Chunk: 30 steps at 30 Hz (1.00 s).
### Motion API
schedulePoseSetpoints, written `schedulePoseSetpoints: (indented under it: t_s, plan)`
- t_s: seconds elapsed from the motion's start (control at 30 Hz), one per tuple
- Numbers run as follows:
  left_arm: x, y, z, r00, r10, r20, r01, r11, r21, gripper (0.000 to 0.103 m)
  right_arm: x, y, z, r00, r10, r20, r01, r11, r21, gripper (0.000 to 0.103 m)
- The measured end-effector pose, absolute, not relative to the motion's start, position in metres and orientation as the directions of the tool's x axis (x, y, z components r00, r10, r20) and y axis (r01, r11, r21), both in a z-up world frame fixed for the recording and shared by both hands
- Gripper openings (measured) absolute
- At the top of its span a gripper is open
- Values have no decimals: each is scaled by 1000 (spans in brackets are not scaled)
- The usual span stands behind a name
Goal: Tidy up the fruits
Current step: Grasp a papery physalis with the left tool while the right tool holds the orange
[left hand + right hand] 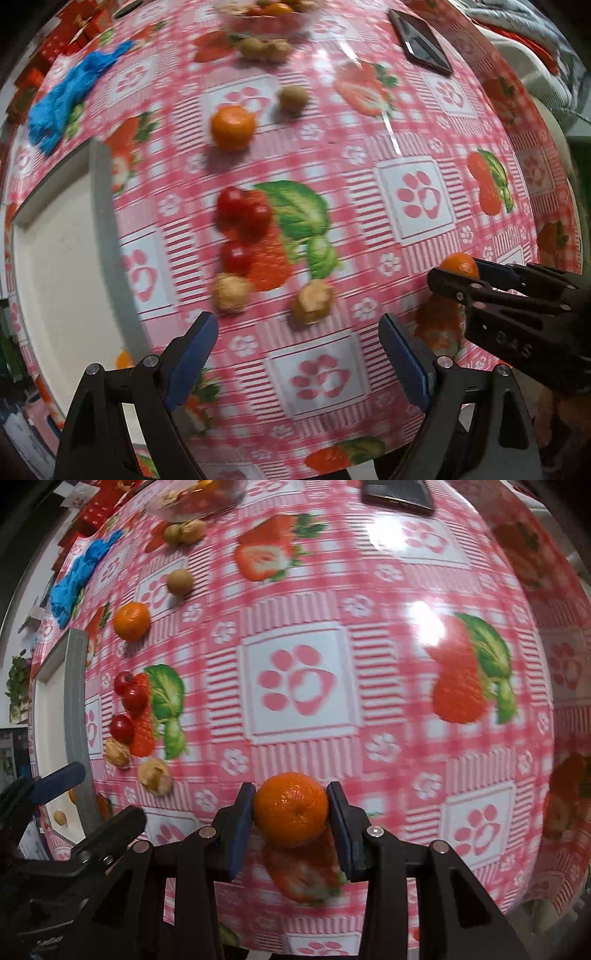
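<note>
Pink strawberry-print cloth covered the counter [369, 686], where the right hand-held gripper [291, 821] clenched a glossy, dimpled orange mandarin [291, 808] between its blue pads just above the cloth, while the left hand-held gripper [299, 354] hung released near cherry tomatoes [242, 221] and walnuts [231, 291].

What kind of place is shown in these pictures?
Probably a home dining table: a glossy pink checked tablecloth with printed strawberries, a clear glass bowl of mixed fruit at the far edge, and a dark smartphone lying nearby.
</note>
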<state>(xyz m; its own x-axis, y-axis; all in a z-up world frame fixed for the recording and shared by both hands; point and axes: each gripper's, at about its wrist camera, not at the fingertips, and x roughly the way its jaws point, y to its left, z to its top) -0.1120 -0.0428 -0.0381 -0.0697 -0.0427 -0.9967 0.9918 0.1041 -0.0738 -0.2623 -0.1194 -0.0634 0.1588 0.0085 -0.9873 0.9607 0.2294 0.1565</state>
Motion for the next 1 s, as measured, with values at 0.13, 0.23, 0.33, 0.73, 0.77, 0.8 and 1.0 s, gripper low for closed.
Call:
schedulePoseSetpoints:
  t_s: [0.13,0.23,0.33,0.73,0.77,0.8,1.0]
  plan:
    - [-134,-51,-52,-47,-28,-998,997,55,-49,89,-281,-104,-55,155,10,-988,966,210,153,43]
    - [-145,-54,-62,-23,-19,-1000,999,39,-24,89,-294,-101,-52,156,12,-988,967,205,155,43]
    - [-148,-56,-71,-16,-6,-1000,999,50,-16,89,-313,-97,-48,158,15,-987,966,206,158,43]
    - [-148,-62,-82,-15,-1,-1000,997,77,-15,44,-320,-89,-36,165,14,-986,965,205,164,43]
    - [-149,-63,-80,-17,-3,-1000,998,67,-17,28,-315,-90,-38,165,14,-986,965,205,164,43]
    - [-150,-63,-80,-25,1,-1000,998,50,-25,25,-315,-89,-37,165,13,-986,965,206,164,43]
    - [-138,-55,-64,-105,-22,-994,993,59,-106,25,-310,-88,-33,168,4,-986,965,203,166,43]
